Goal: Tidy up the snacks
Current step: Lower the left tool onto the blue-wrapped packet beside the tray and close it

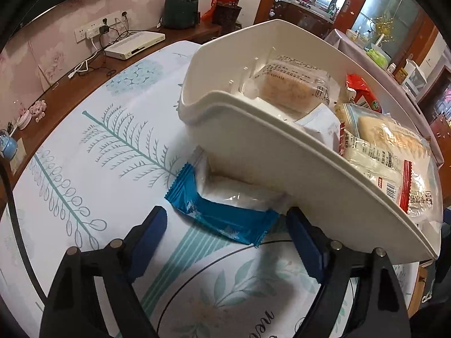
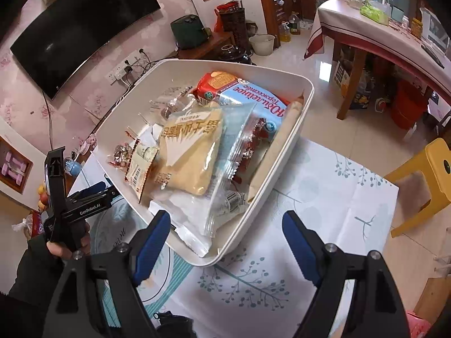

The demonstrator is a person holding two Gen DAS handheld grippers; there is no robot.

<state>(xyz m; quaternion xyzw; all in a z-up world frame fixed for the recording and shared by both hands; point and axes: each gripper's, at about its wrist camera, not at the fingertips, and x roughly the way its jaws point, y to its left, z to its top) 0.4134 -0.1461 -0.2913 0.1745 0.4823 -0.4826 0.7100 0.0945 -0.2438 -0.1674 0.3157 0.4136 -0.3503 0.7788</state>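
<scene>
A white plastic bin (image 1: 253, 157) stands on the table and holds several snack packs. It also shows in the right wrist view (image 2: 296, 129), with a yellow cake pack (image 2: 188, 152) on top. A blue-and-clear wrapped snack (image 1: 222, 211) lies on the tablecloth against the bin's near wall. My left gripper (image 1: 227, 225) is open, its fingers straddling this snack just above the cloth. My right gripper (image 2: 227, 225) is open and empty, hovering above the bin's near corner. The left gripper also shows in the right wrist view (image 2: 93, 191), beside the bin.
The table carries a white cloth with teal leaf prints (image 1: 112, 146). A wooden shelf with a white set-top box (image 1: 132, 45) runs behind it. A yellow stool (image 2: 422, 177) stands right of the table. A dining table (image 2: 366, 28) stands farther back.
</scene>
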